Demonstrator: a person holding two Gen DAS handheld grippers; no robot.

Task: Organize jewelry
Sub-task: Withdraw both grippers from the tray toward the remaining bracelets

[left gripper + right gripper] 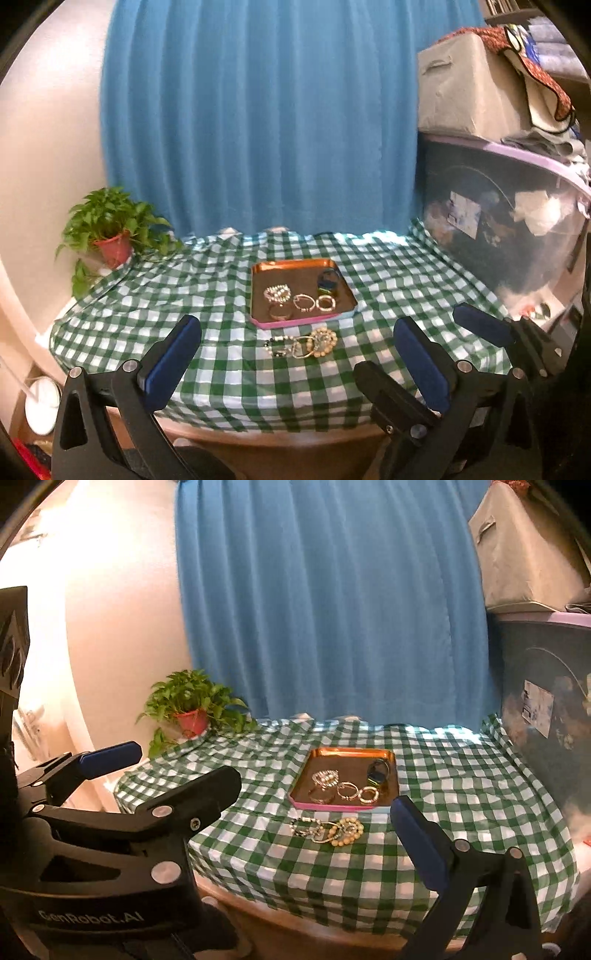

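An orange tray (pixel 258 291) (pixel 393 775) with a pink front rim sits mid-table on the green checked cloth. In it lie a beaded bracelet (pixel 277 293) (pixel 325 777), several rings and bangles (pixel 304 302) (pixel 347 790) and a dark blue piece (pixel 328 282) (pixel 378 770). A tangle of loose jewelry (pixel 306 343) (pixel 328 829), with a pearl ring and chains, lies on the cloth in front of the tray. My left gripper (pixel 295 362) is open and empty, hovering before the table edge. My right gripper (pixel 321 830) is open and empty beside it; its fingers (pixel 480 325) show at right in the left wrist view.
A potted plant (pixel 112 236) (pixel 192 709) stands at the table's back left. A blue curtain (pixel 258 110) hangs behind. A dark storage bin (pixel 498 229) (pixel 546 701) with a grey box on top crowds the right side. The table's front edge (pixel 277 439) is near.
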